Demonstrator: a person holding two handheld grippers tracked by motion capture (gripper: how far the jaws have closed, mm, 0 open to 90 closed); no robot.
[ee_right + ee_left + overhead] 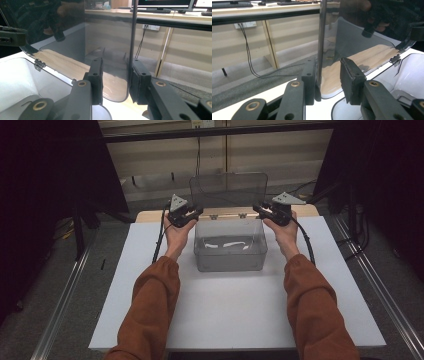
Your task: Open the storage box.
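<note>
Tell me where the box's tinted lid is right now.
In the high view the lid stands upright on its hinges at the far edge of the clear box, flanked by the left gripper and right gripper.

Both forearms reach forward in rust sleeves, about level with each other and well apart. The left gripper [196, 213] and right gripper [258, 210] point inward toward one another, each with its fingers [310, 75] closed in.
</note>
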